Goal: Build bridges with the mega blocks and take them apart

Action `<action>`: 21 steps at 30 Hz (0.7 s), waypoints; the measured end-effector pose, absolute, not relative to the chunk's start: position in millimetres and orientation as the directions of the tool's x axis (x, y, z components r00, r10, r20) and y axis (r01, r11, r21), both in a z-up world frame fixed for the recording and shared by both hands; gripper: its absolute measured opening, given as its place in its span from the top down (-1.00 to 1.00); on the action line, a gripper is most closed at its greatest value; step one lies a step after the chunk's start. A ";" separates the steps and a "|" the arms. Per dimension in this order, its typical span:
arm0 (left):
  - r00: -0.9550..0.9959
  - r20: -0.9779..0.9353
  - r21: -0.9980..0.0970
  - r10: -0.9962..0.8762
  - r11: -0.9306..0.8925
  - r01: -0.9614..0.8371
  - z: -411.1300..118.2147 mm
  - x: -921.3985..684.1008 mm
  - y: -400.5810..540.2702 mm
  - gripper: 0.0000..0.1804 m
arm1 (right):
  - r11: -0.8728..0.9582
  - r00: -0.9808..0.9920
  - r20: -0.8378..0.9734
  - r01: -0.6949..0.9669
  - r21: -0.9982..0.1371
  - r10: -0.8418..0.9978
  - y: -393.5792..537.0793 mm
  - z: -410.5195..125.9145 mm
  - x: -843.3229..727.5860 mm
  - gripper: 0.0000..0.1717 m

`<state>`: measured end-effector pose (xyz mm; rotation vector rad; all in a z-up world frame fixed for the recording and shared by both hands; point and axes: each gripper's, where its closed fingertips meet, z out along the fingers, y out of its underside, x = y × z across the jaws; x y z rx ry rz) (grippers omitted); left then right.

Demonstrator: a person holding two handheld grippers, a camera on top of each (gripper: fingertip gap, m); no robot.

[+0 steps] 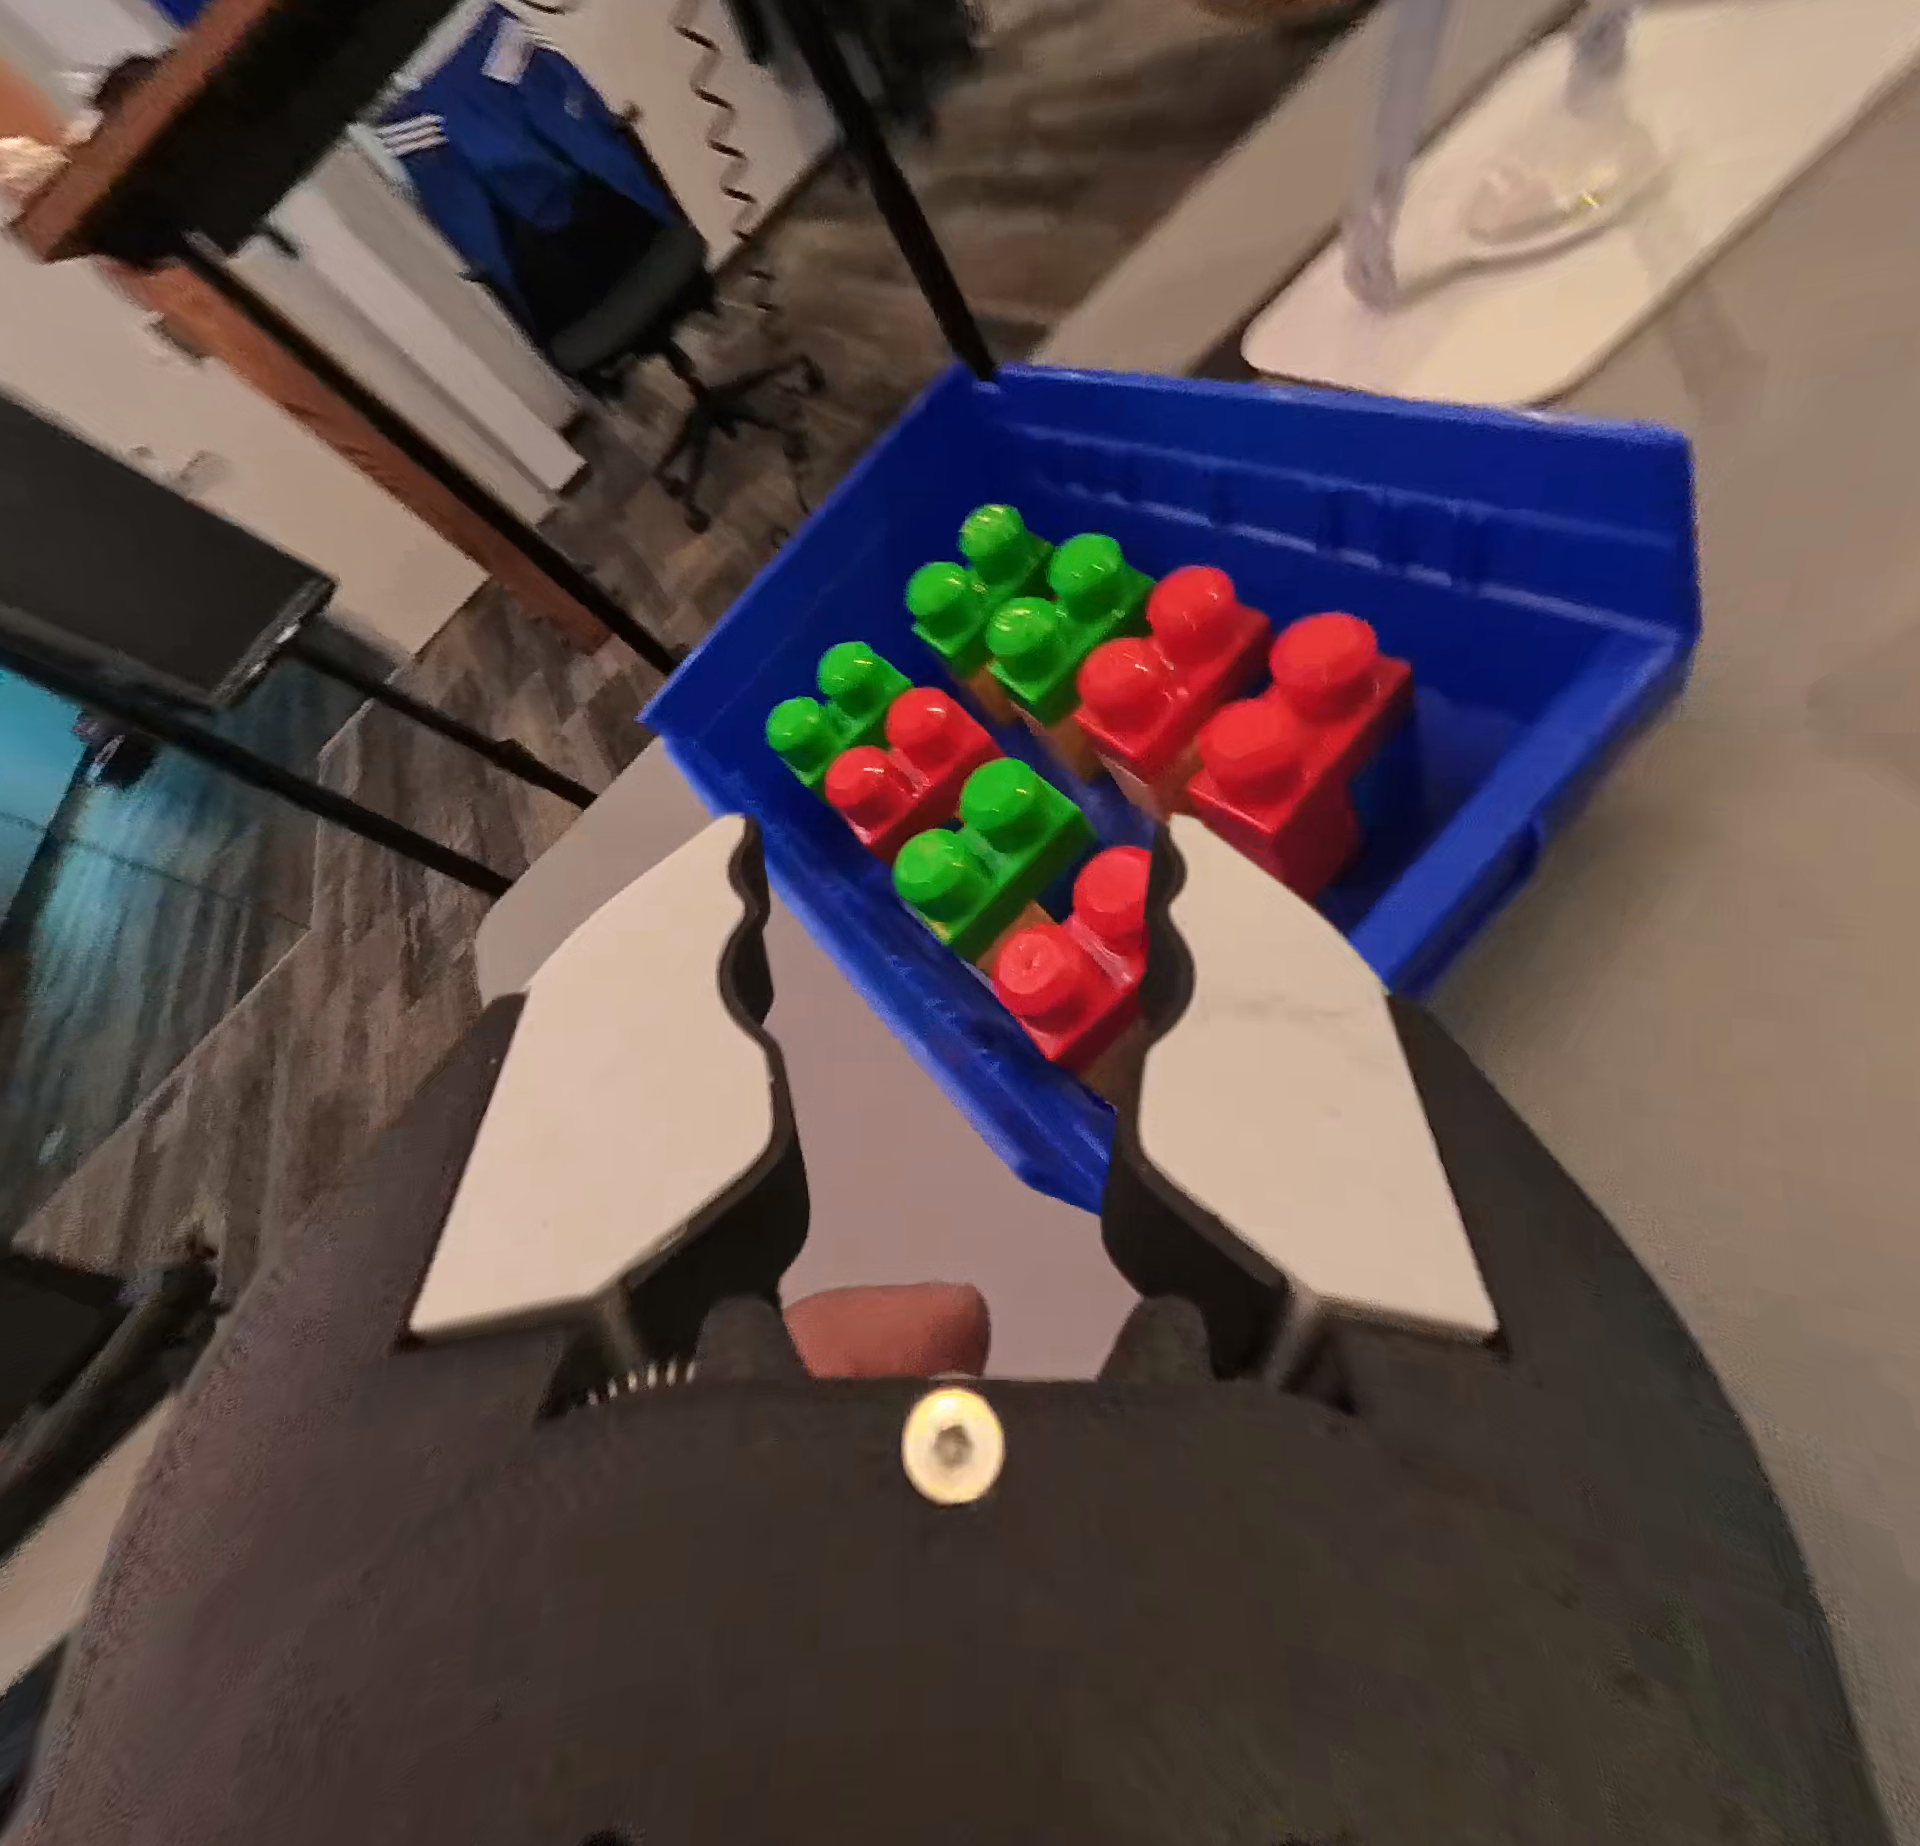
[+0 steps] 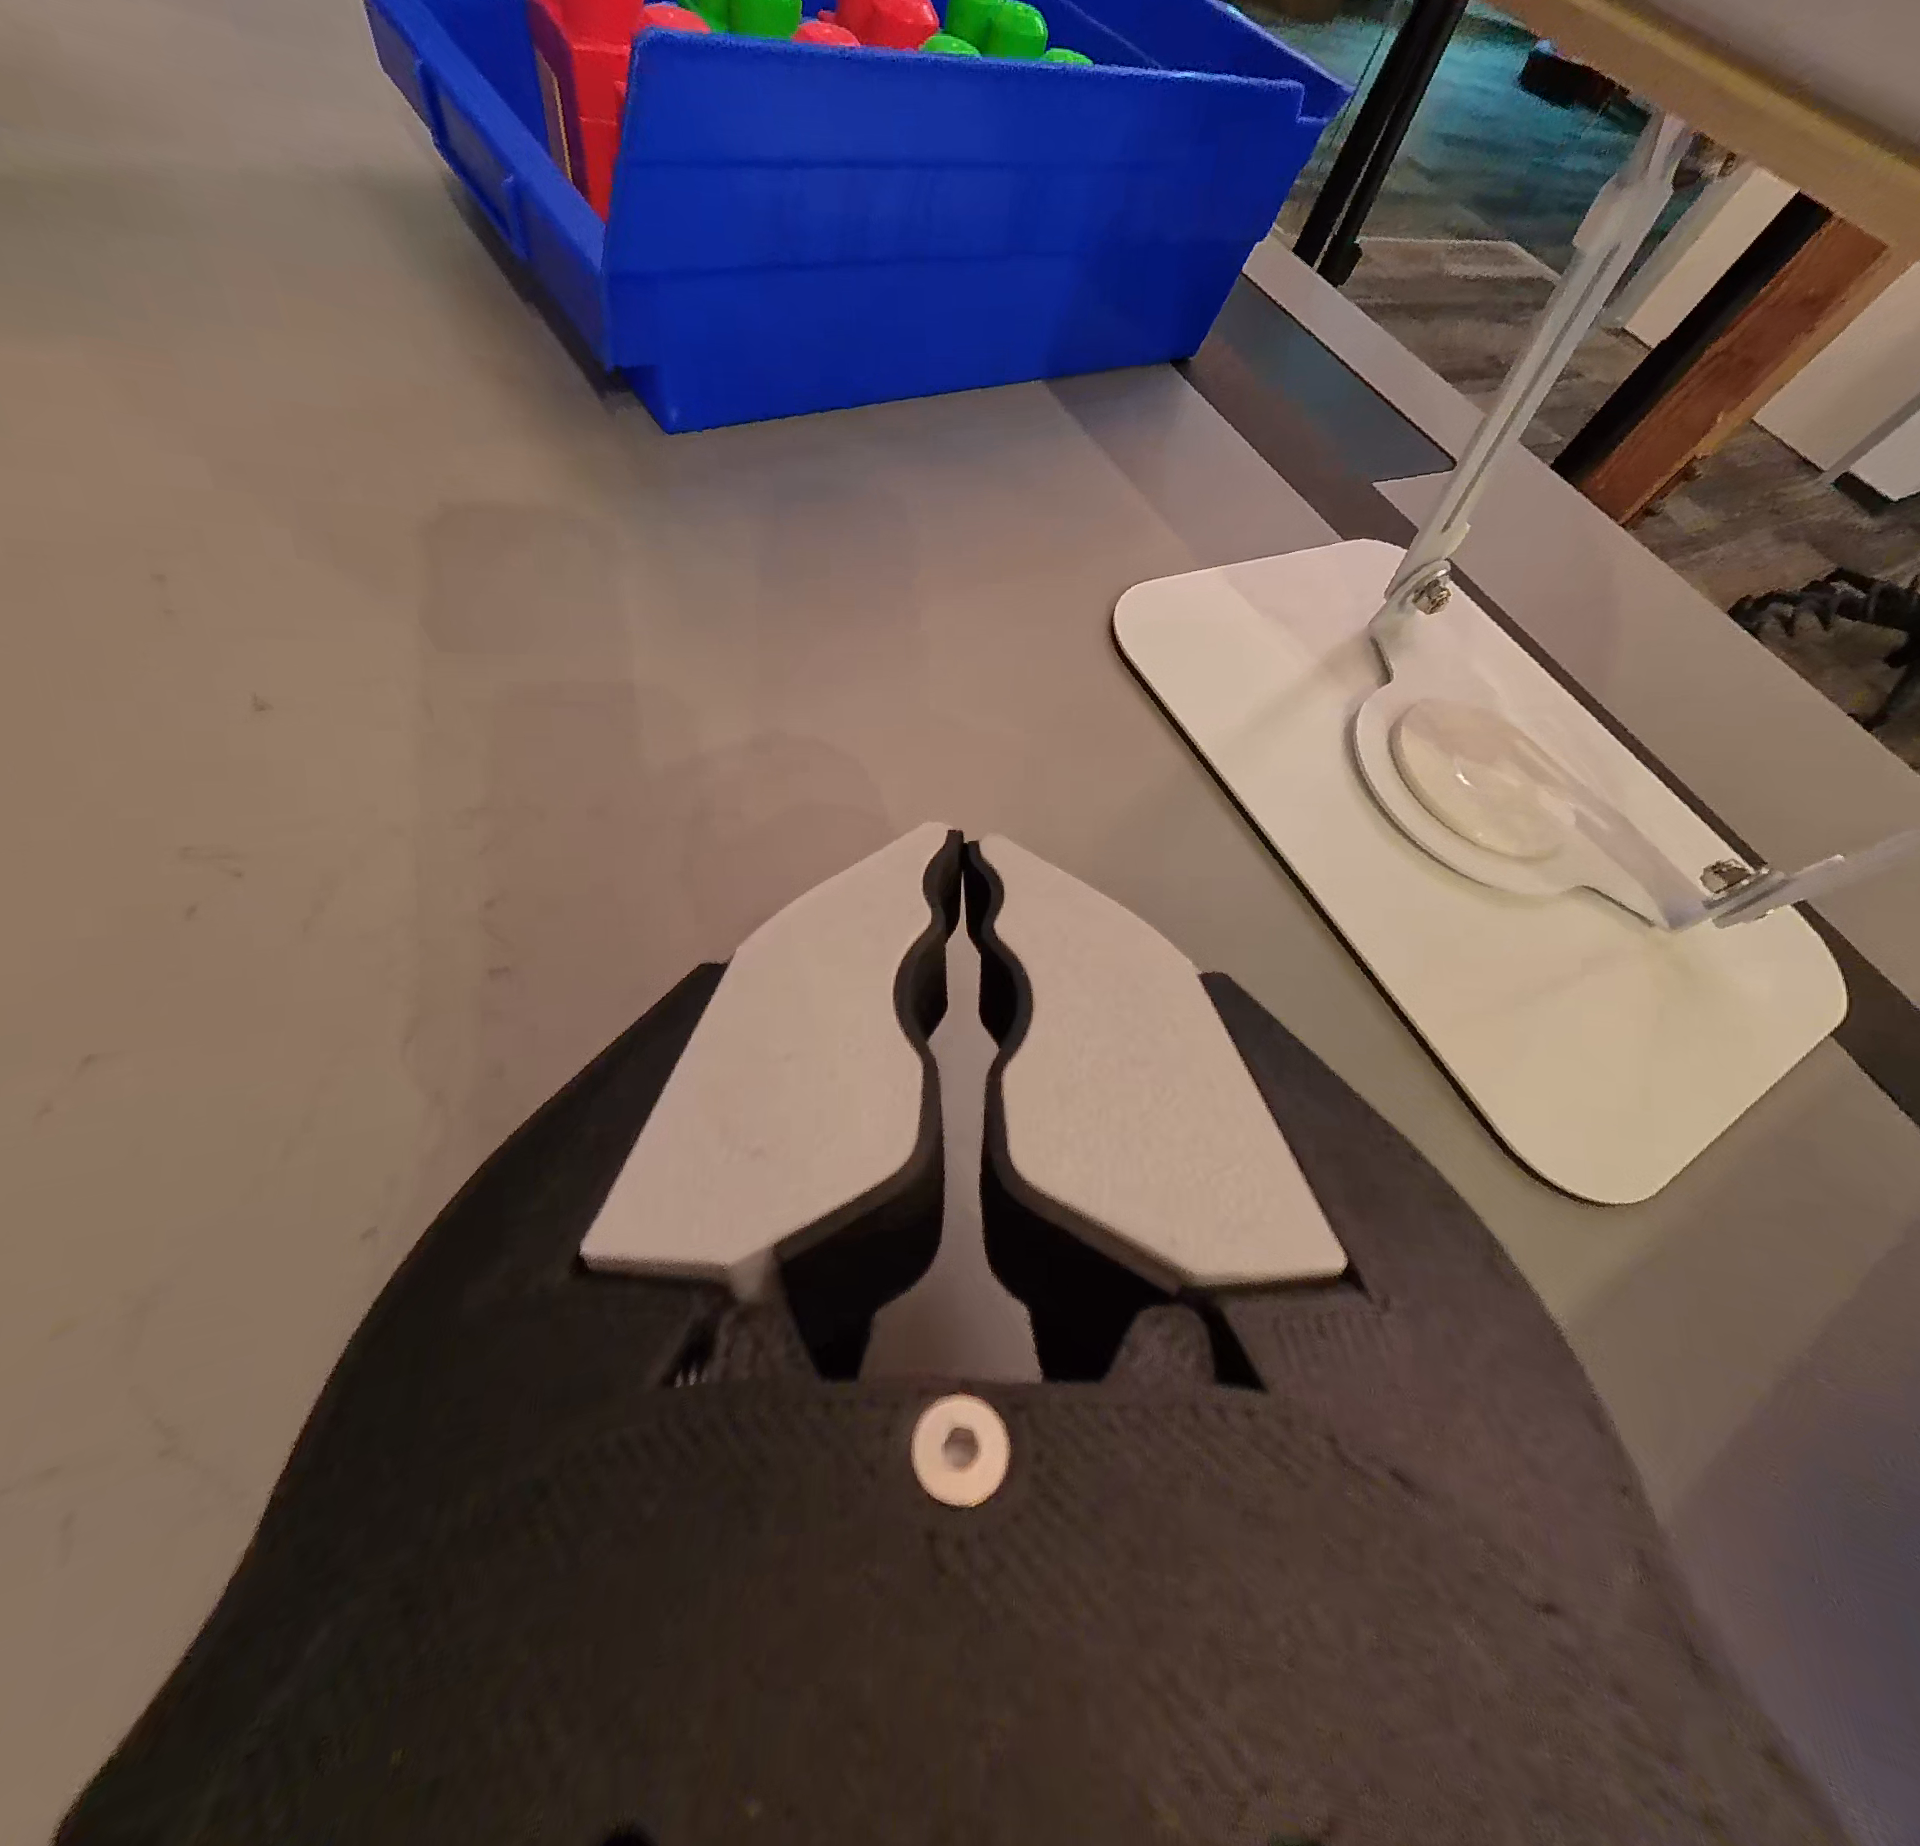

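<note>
Your L gripper hangs above the near corner of the blue bin w/ its jaws spread wide and nothing in them; the bin's near wall and a red block show through the gap, but neither pad presses on anything. The picture is blurred, so fine detail is soft. The mega blocks sit inside the bin, studs up, in two rows: green blocks at the far end, red blocks on the right, and a mix of green and red along the left. Some stand on orange pieces underneath, only partly seen. The bin rests on the grey table, close to its far edge. Your R gripper sits low over bare tabletop, well apart from the bin, its fingertips closed together at the tip on nothing. From that side the bin is ahead and a bit left, w/ block tops poking over its rim. To the R of that gripper a white stand base lies flat on the table, a thin metal arm rising from it.
</note>
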<state>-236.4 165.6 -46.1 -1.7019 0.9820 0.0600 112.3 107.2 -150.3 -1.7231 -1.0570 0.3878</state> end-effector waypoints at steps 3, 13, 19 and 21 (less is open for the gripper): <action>0.534 -0.513 -0.708 -0.672 -0.019 -0.706 -58.1 -224.7 165.2 0.27 | -0.100 0.561 0.197 0.454 -0.885 0.804 106.5 -151.8 114.7 1.00; 0.096 -0.359 -0.333 -0.928 0.031 -0.942 -123.2 -216.6 174.9 0.48 | -0.121 0.540 0.160 0.448 -0.886 0.826 104.2 -154.3 115.0 1.00; -0.018 -0.245 -0.157 -0.969 0.058 -0.986 -147.0 -219.7 177.8 0.50 | -0.129 0.535 0.146 0.444 -0.887 0.832 104.0 -154.8 114.7 1.00; -0.030 -0.203 -0.089 -0.979 0.049 -0.995 -155.3 -226.2 179.1 0.51 | -0.130 0.533 0.145 0.444 -0.886 0.834 103.9 -155.0 114.5 1.00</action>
